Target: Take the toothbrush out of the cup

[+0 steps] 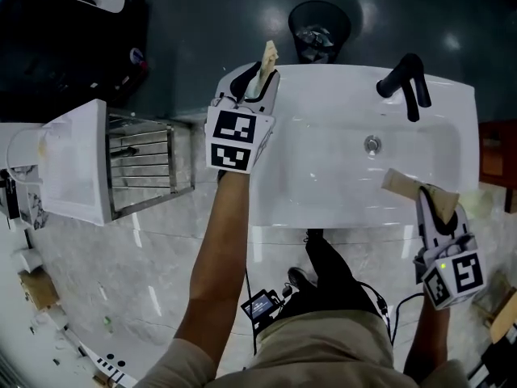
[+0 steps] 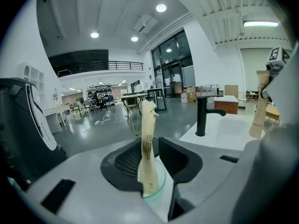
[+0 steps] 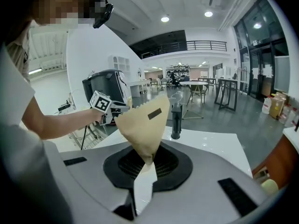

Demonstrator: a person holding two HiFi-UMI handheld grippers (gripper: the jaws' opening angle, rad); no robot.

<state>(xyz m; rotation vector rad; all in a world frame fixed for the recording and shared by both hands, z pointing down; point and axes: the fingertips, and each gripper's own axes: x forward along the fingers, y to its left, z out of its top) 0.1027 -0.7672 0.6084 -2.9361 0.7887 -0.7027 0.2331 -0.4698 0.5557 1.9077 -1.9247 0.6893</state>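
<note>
My left gripper (image 1: 255,82) (image 2: 152,166) hovers over the back left corner of the white sink (image 1: 323,186). It is shut on a clear glass cup (image 2: 161,183). A slim toothbrush in a tan paper wrapper (image 2: 147,143) (image 1: 269,53) stands upright in the cup and pokes out above the jaws. At the sink's front right, my right gripper (image 1: 430,201) (image 3: 146,165) is shut on a flat tan paper packet (image 3: 142,124) (image 1: 406,186), pinched by one corner. Each gripper shows small in the other's view, well apart.
A black faucet (image 1: 409,84) (image 2: 202,117) stands at the sink's back right, with the drain (image 1: 371,144) in the basin. A black bin (image 1: 318,29) sits behind the sink. A metal rack (image 1: 142,165) and a white unit (image 1: 71,162) stand to the left.
</note>
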